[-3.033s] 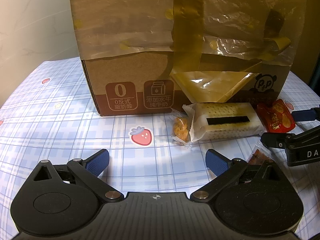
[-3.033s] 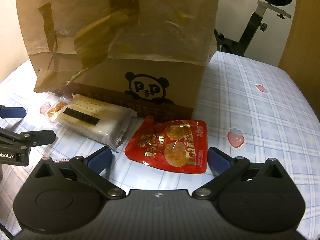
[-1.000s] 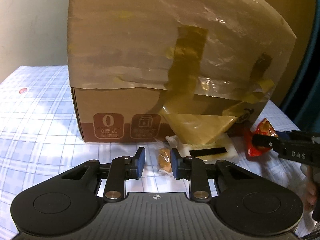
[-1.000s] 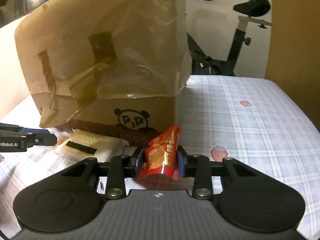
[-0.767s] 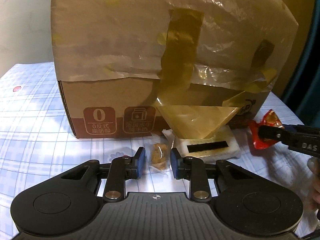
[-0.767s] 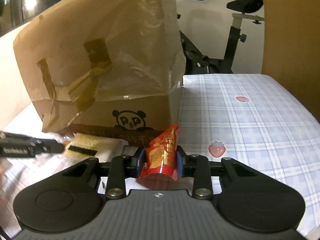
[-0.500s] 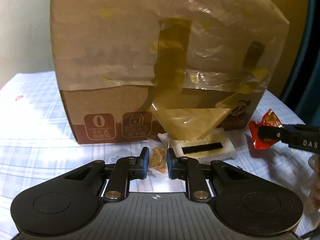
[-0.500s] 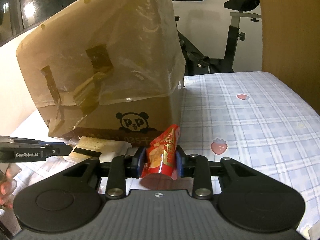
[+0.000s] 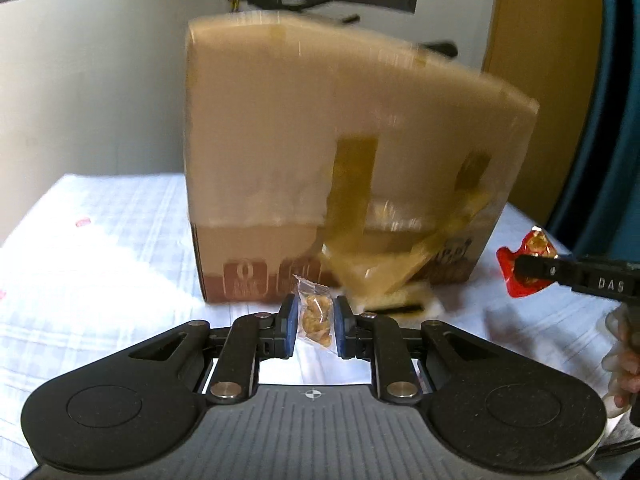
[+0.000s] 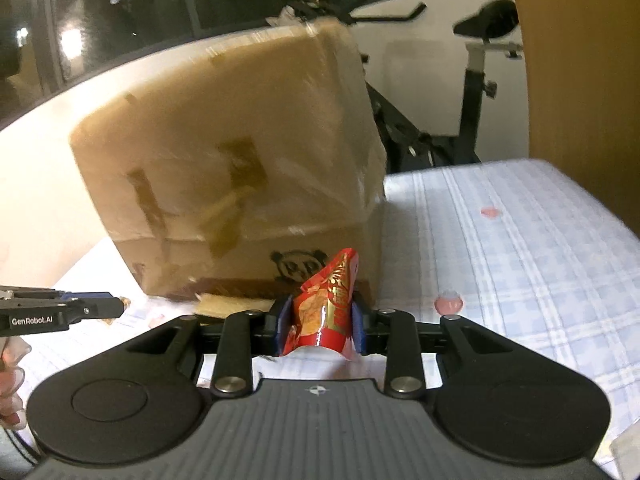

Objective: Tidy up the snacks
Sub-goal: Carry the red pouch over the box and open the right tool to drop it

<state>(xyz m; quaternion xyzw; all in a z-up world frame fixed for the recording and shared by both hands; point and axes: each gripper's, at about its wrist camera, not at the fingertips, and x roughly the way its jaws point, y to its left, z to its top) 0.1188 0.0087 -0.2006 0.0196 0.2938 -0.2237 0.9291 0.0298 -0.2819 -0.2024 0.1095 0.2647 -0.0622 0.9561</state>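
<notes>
My left gripper (image 9: pixel 313 322) is shut on a small clear packet of golden-brown snack (image 9: pixel 316 316), lifted off the table in front of the cardboard box (image 9: pixel 344 152). My right gripper (image 10: pixel 320 326) is shut on a red foil snack pouch (image 10: pixel 326 300), held upright before the box (image 10: pixel 240 184) and its panda logo. From the left wrist view the red pouch (image 9: pixel 524 268) and right gripper (image 9: pixel 536 270) show at the far right. A white cracker pack (image 9: pixel 400 300) lies at the box's foot. The left gripper (image 10: pixel 116 307) shows at the left of the right wrist view.
The tall box is wrapped in clear film and brown tape and stands on a blue-checked tablecloth (image 10: pixel 520 248) with strawberry prints. An exercise bike (image 10: pixel 476 80) stands behind the table. A wooden panel (image 9: pixel 548 80) rises at the right. A person's fingers (image 9: pixel 624 360) show at the edge.
Both grippers have risen with their snacks. The left closed fully on the small packet and lifted it off the cloth. The box top now comes into view; the picture is blurred by motion.
</notes>
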